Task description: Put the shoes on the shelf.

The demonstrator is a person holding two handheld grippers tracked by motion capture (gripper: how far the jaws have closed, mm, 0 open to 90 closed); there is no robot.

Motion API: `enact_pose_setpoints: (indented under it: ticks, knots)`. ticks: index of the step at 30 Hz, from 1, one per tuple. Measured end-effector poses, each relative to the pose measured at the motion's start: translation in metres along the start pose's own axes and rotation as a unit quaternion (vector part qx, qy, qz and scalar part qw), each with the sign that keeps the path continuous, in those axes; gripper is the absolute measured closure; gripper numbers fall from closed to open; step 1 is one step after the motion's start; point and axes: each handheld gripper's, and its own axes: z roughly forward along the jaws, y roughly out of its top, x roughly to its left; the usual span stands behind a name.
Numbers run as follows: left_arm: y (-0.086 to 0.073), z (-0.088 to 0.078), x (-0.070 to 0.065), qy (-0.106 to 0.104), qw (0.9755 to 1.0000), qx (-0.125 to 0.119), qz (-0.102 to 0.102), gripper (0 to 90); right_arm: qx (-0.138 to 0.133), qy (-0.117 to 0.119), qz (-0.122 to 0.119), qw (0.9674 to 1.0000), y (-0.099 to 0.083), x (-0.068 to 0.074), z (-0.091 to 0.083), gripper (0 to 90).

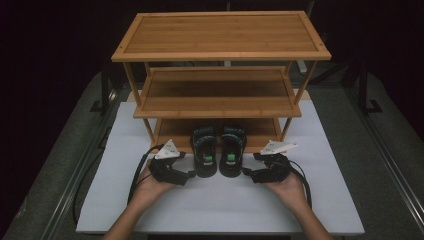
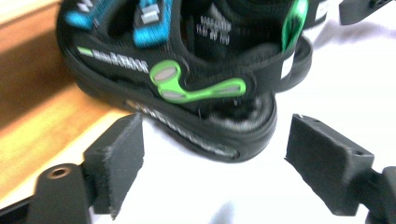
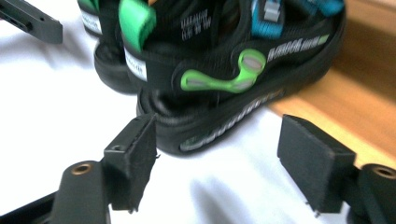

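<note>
Two sandals sit side by side on the counter (image 1: 220,210), toes poking into the bottom tier of the shelf rack (image 1: 220,55) behind them. Left sandal (image 1: 205,150) touches the right sandal (image 1: 233,149). Left gripper (image 1: 189,175) sits just left of the pair, right gripper (image 1: 246,172) just right, both near the heels

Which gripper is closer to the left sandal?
Left. The left gripper sits right beside the left sandal, jaws open; the right gripper is past the right sandal.
</note>
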Motion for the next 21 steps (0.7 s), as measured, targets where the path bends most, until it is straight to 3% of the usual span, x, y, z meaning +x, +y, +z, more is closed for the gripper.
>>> enact_pose_setpoints:
  ticks: [5, 12, 21]
  knots:
    - [-0.003, 0.015, -0.004, 0.005, 0.9997, 0.022, 0.012, 16.8, 0.022, -0.005, -0.014, 0.9997, -0.005, 0.004, 0.014, 24.2]
    - [-0.003, 0.029, -0.005, 0.010, 0.9987, 0.042, 0.028, 14.1, 0.028, -0.004, -0.017, 0.9994, -0.005, 0.007, 0.025, 20.6]
    - [0.001, 0.037, -0.005, 0.017, 0.9988, 0.035, 0.029, 8.5, 0.025, 0.005, -0.024, 0.9994, 0.001, 0.012, 0.040, 17.1]
